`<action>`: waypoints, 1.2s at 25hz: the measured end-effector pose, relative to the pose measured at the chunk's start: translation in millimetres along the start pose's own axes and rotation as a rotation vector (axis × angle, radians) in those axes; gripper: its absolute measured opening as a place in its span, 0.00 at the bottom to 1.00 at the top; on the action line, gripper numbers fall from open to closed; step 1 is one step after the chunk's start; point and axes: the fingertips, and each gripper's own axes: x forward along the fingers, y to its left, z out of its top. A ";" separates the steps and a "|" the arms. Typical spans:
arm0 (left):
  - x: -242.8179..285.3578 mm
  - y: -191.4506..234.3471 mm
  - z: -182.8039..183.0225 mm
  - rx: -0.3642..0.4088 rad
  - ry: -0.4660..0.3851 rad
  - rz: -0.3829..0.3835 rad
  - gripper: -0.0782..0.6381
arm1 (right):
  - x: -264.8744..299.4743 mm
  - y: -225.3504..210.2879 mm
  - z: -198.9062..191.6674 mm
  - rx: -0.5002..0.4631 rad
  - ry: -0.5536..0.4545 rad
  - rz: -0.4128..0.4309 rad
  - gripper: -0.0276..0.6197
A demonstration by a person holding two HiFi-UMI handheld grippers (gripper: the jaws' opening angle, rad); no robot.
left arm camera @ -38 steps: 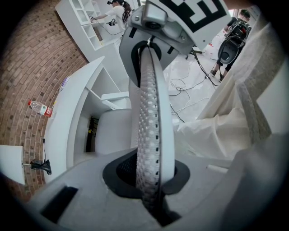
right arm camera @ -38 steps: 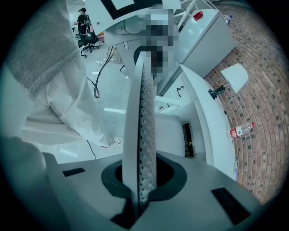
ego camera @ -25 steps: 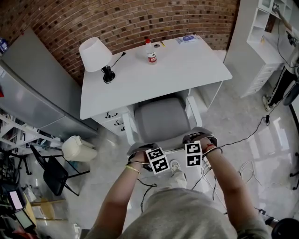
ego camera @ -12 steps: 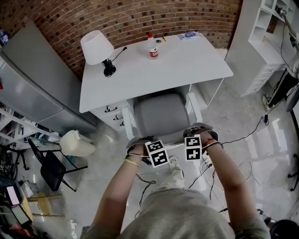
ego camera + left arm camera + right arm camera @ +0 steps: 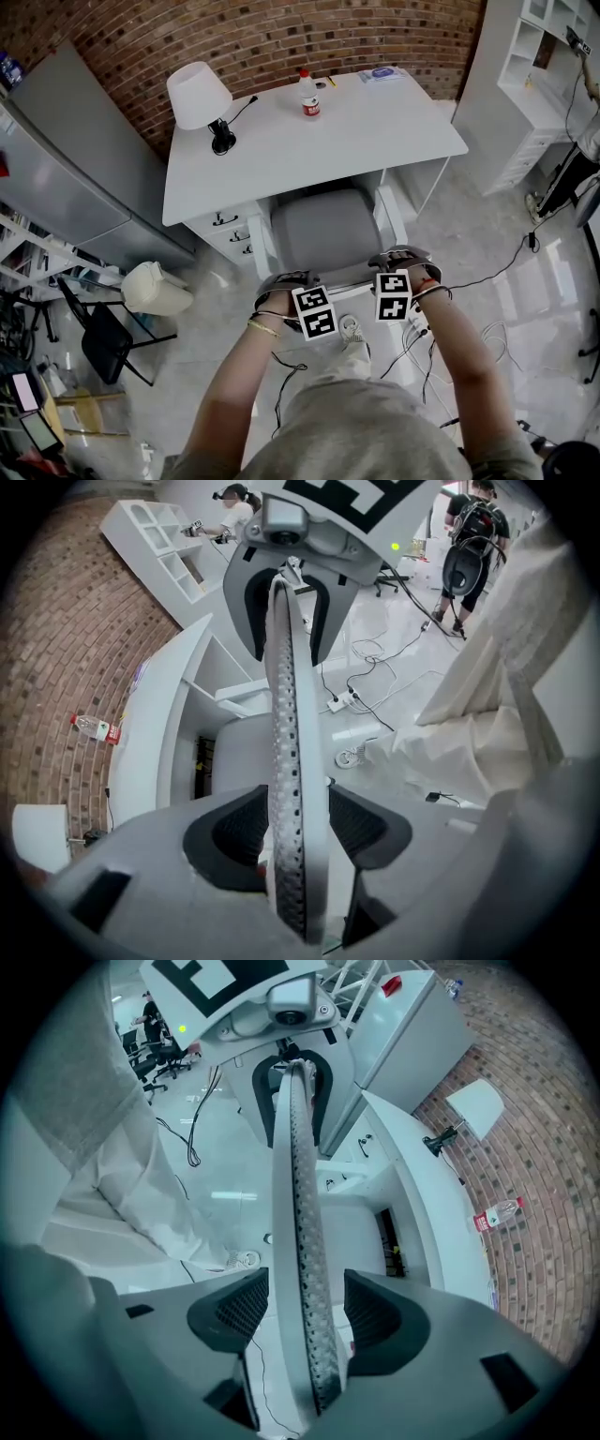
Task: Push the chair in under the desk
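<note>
Astride chair back (image 5: 283, 733), left gripper (image 5: 292, 801), right gripper (image 5: 307, 1286) fingers (image 5: 377, 1312) just opened; bottle (image 5: 307, 95) on desk (image 5: 375, 131).

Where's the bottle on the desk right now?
Head view: the bottle stands upright at the far edge of the white desk, by the brick wall, right of the lamp.

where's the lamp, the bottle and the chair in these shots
lamp (image 5: 199, 94), head view, on the white shade
bottle (image 5: 307, 97), head view, on its body above the red label
chair (image 5: 325, 232), head view, middle of the grey seat
</note>
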 end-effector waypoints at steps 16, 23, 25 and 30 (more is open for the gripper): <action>-46.7 6.4 20.8 0.024 -0.077 0.125 0.39 | -46.2 -2.0 29.9 0.046 -0.075 -0.111 0.37; -70.7 2.4 27.3 -0.001 -0.125 0.182 0.39 | -66.4 1.9 41.0 0.080 -0.114 -0.174 0.37; -78.8 -0.7 28.5 -0.018 -0.145 0.194 0.38 | -72.9 5.1 45.6 0.090 -0.125 -0.195 0.37; -95.4 -4.9 29.5 -0.064 -0.181 0.223 0.35 | -90.5 11.3 54.0 0.163 -0.166 -0.232 0.37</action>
